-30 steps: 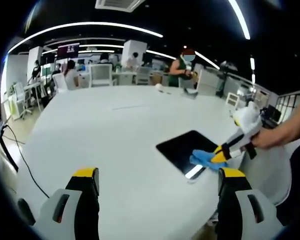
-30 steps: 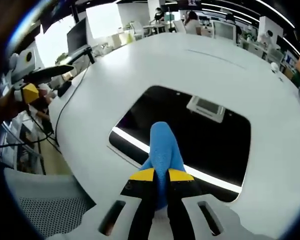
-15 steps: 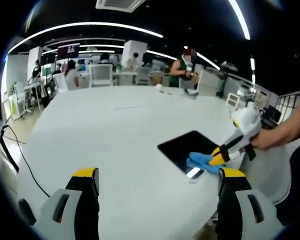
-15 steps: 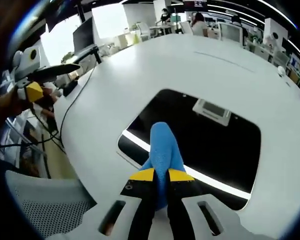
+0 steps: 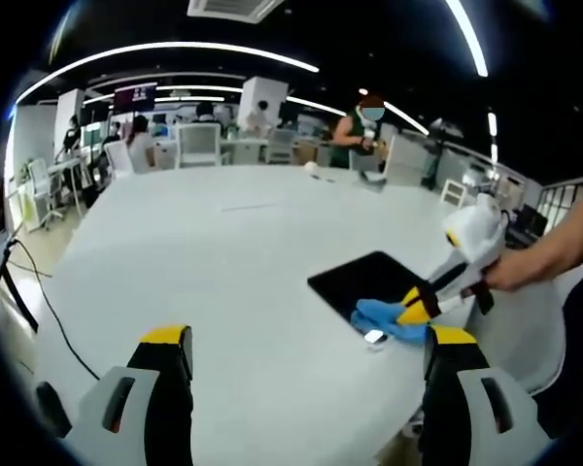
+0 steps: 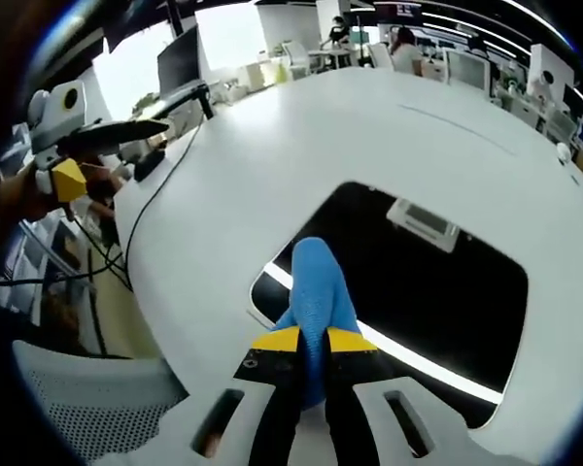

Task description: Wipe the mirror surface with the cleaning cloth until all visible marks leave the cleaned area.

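1. The mirror (image 6: 408, 282) is a dark rectangle with rounded corners, lying flat on a large white table (image 6: 272, 165). Its surface reflects a bright ceiling light as a white strip along its near edge and a square ceiling unit farther in.
2. In the left gripper view the mirror (image 5: 364, 282) lies toward the table's right side, near the edge where the person stands.
3. The cloth (image 6: 316, 291) is bright blue and bunched into a narrow fold that sticks forward out of the jaws. Its tip rests on the mirror's near left corner.
4. From the left gripper view the cloth (image 5: 379, 318) spreads as a small crumpled blue patch over the mirror's near corner, touching the glass.
5. The right gripper (image 6: 314, 339) is clenched on the cloth, its yellow-tipped jaws pressed together around the fold.
6. In the left gripper view the right gripper (image 5: 418, 306) slants down from the right, tips at the cloth, held by a hand (image 5: 505, 274) whose bare forearm reaches in from the right edge.
7. The left gripper (image 5: 306, 340) is released, its jaws standing wide apart above the bare table and grasping nothing.
8. In the right gripper view the left gripper (image 6: 63, 175) shows at the far left, beyond the table edge and well apart from the mirror.
9. A black cable (image 5: 39, 311) trails over the table's left edge.
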Motion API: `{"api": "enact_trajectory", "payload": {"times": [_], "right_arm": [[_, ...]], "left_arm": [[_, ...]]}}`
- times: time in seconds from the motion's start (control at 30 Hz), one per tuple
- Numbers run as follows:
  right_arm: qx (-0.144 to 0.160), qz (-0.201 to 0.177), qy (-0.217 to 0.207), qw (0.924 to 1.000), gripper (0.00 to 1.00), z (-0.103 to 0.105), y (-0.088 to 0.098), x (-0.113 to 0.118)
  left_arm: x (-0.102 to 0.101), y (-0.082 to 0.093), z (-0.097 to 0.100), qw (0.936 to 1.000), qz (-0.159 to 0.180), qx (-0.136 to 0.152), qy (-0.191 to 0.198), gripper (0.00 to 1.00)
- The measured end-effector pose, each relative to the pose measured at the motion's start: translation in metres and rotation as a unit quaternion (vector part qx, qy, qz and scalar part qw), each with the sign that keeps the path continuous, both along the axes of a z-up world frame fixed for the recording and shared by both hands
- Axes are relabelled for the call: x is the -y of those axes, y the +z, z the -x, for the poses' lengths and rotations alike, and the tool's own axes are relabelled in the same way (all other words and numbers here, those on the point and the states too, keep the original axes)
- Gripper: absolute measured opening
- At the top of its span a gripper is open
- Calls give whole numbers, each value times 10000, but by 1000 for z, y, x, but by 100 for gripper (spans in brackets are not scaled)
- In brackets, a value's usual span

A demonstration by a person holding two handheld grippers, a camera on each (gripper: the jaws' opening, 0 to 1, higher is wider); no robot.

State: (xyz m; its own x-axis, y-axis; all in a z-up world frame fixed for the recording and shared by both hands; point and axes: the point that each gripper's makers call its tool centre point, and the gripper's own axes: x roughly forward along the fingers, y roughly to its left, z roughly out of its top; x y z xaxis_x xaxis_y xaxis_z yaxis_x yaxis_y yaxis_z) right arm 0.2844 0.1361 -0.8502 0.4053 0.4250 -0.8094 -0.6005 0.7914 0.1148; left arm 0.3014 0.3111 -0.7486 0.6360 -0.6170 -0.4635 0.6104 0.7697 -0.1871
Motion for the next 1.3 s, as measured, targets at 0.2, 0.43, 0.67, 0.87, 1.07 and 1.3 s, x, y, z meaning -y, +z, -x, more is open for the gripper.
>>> {"api": "enact_trajectory", "payload": {"times": [0.2, 0.43, 0.67, 0.87, 1.07, 1.3], "right_arm": [[-15, 0, 100, 9999, 3, -2, -1, -7], [-36, -81, 125, 9999, 3, -1, 0, -14], [-33, -123, 184, 9997, 3, -2, 0, -22], [-26, -190, 255, 9995, 3, -1, 0, -28], [-38, -221, 353, 9991, 3, -1, 0, -34], [-58, -229, 406, 9989, 3, -2, 0, -35]], "left_arm": [[4, 3, -2, 10000, 25, 37, -19, 100], [5, 3, -3, 10000, 33, 43, -21, 100], [5, 4, -3, 10000, 33, 59, -22, 100], [4, 4, -3, 10000, 25, 59, -12, 100], [4, 4, -3, 10000, 10, 49, -5, 100], [3, 4, -4, 10000, 7, 48, 2, 100]]}}
